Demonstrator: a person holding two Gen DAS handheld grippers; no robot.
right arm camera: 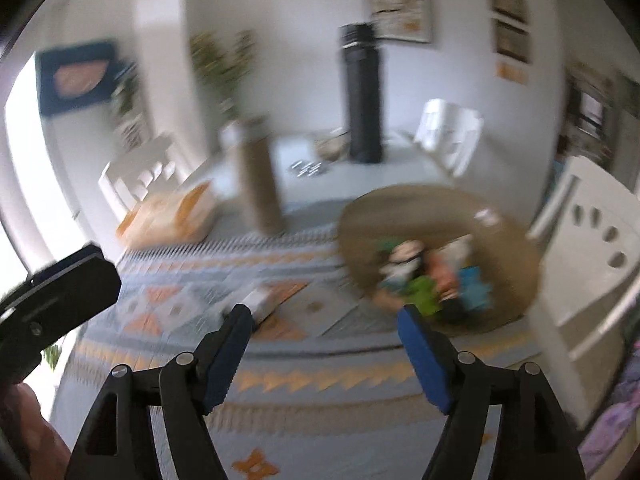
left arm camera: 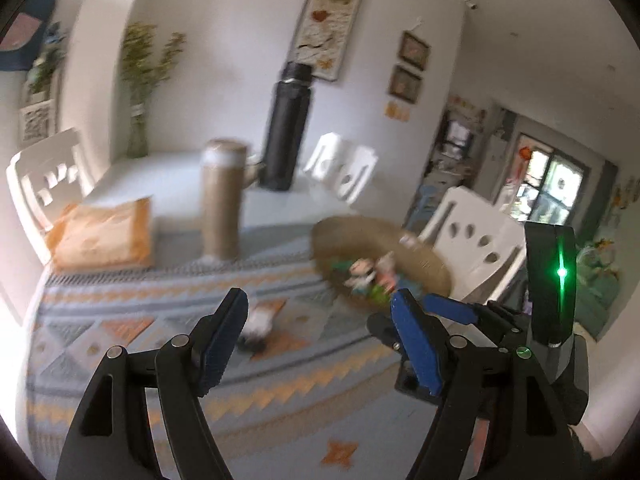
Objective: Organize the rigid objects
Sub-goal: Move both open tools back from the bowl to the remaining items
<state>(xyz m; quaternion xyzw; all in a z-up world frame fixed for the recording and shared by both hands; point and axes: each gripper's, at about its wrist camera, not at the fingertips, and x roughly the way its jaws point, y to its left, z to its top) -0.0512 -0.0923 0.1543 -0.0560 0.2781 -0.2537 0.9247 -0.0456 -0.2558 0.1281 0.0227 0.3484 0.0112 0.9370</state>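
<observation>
1. The left gripper [left arm camera: 320, 312] has its blue-padded fingers [left arm camera: 226, 340] spread apart with nothing between them; it hangs above the patterned cloth [left arm camera: 160, 360].
2. The right gripper [right arm camera: 324, 336] likewise stands with its jaws apart and empty; in the left wrist view its blue fingertips show just right of the left gripper's right finger, the two tools close side by side.
3. Just past the left finger of each gripper a small white and orange object [left arm camera: 260, 324] lies flat on the cloth, touched by neither tool; both views are smeared, so what it is cannot be told, perhaps a small box or a figure.
4. Farther right sits a round woven basket [right arm camera: 512, 240], holding a heap of small coloured toys [right arm camera: 424, 276]; green, blue, white and orange pieces show.
5. Behind, a tall tan cylinder [left arm camera: 222, 200] stands upright at the cloth's far edge; an orange packet [left arm camera: 104, 236] lies to its left.
6. At the far end of the table a black flask [left arm camera: 286, 128] stands upright; white chairs [left arm camera: 476, 240] ring the table.
</observation>
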